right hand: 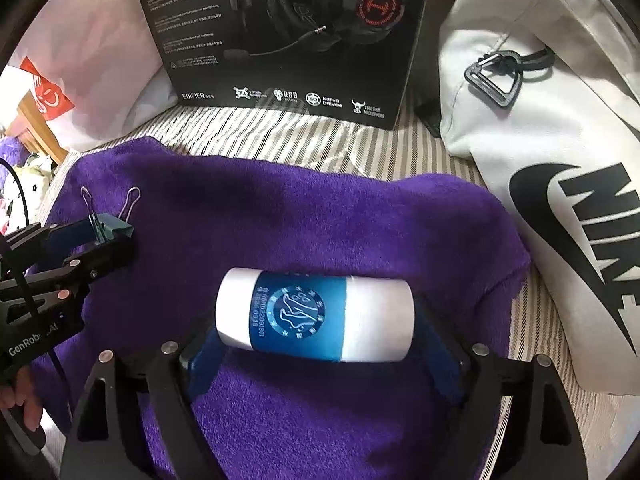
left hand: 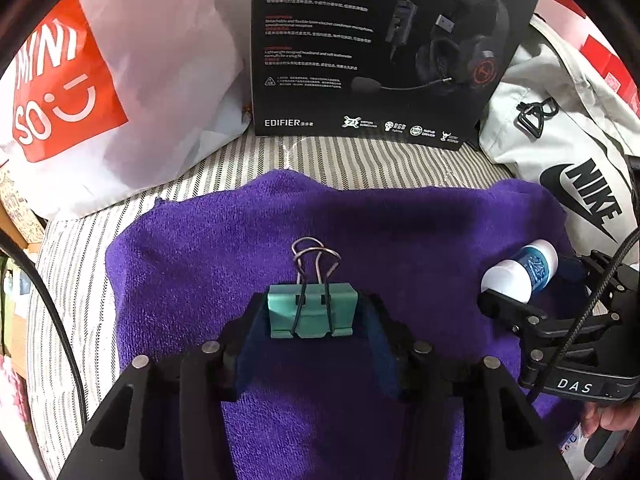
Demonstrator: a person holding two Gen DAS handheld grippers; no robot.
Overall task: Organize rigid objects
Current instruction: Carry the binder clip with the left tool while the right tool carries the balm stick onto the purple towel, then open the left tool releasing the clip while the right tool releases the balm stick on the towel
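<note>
A teal binder clip (left hand: pixel 310 312) lies on the purple towel (left hand: pixel 400 232), its wire handles pointing away from me. My left gripper (left hand: pixel 312 304) straddles it with the blue pads (left hand: pixel 378 344) close on either side; a thin gap shows on the right, so it is open. A white bottle with a blue label (right hand: pixel 312 314) lies sideways on the towel (right hand: pixel 320 220) between the fingers of my right gripper (right hand: pixel 316 328), whose pads stand just off its ends, open. Each view shows the other gripper from the side: the left gripper (right hand: pixel 108 236) and the right gripper (left hand: pixel 532 280).
A black headset box (left hand: pixel 380 48) stands upright behind the towel on a striped cover (left hand: pixel 360 160). A white and red plastic bag (left hand: pixel 100 92) sits at the back left, a white sports bag (right hand: pixel 560 200) on the right. A person's hand (right hand: pixel 20 400) holds the left gripper's handle.
</note>
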